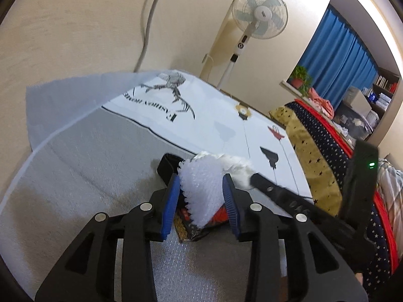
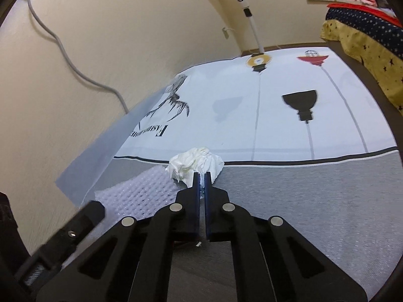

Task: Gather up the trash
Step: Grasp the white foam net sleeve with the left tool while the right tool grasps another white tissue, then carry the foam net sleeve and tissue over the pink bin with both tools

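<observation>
Right gripper (image 2: 201, 180) on tissue wad (image 2: 195, 163)

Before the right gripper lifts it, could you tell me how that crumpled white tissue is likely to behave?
The crumpled tissue looks soft and very light, so it should lift easily but squash and flop. The right gripper pinches only its near edge, so it may tear or slip out. Its irregular folds suggest it won't roll.

Each camera sits on its gripper, looking forward and downward along the fingers, close above the floor mat (image 1: 75, 176). Both views share the crumpled tissue (image 2: 195, 163), the bubble wrap (image 1: 201, 191) and the printed sheet (image 2: 277, 125).
</observation>
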Available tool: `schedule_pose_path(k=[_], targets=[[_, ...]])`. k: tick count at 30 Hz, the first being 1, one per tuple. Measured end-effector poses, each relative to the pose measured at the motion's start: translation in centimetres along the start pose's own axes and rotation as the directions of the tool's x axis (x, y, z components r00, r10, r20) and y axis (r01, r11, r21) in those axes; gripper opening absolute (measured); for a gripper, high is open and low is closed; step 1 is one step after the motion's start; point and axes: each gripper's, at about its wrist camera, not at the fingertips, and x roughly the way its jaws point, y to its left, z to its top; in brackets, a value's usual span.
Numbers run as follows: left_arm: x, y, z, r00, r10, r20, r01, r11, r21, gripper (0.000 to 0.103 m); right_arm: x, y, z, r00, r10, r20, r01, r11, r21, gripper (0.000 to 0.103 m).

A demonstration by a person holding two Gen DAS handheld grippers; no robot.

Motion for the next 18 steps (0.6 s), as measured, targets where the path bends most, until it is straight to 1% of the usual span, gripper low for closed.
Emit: schedule_pose_path(k=[3,5,6,7,8,15,18], targets=[[0.6,-0.3,-0.3,0.999,0.007,-0.032,-0.007,1.0,0.016,0.032,-0.8,-0.5,0.0,1.0,-0.018,0.008,0.018,1.0,0.004,0.003],[0.9,-0.3,-0.6,0.999,0.015,-0.049,-0.014,1.0,0.024,0.018,-1.4,-0.9,-0.1,0.999,-0.035,0.016,0.035,0.999,0.005,0.003],[0.9,-0.3,-0.7,0.998,0.021,-0.051,-0.02,0.999,0.027,0.015,-1.9,-1.2,-0.1,0.999,-0.046,0.021,0.046,0.999,0.011,0.003],[0.8,-0.3,-0.7,0.998,0.03,-0.048,-0.029,0.999,0.031,0.008,-2.3,-1.4,-0.1,0.998,-0.052,0.025,0.052,0.998,0.019,0.003],[0.7,-0.3,-0.6,0.998,0.03,-0.046,-0.029,0.999,0.034,0.005,-2.9,-1.8,0.0,0.998,-0.062,0.029,0.061,0.998,0.028,0.003],[-0.7,-1.0,-0.5,1.0,0.019,-0.021,-0.017,0.997,0.07,0.002,-6.3,-2.6,-0.2,0.991,-0.124,0.052,0.123,0.992,0.024,0.003],[-1.5,-1.6,-0.6,1.0,0.02,-0.009,-0.019,0.994,0.103,0.002,-8.0,-2.5,-0.3,0.987,-0.145,0.069,0.145,0.989,0.01,0.003]])
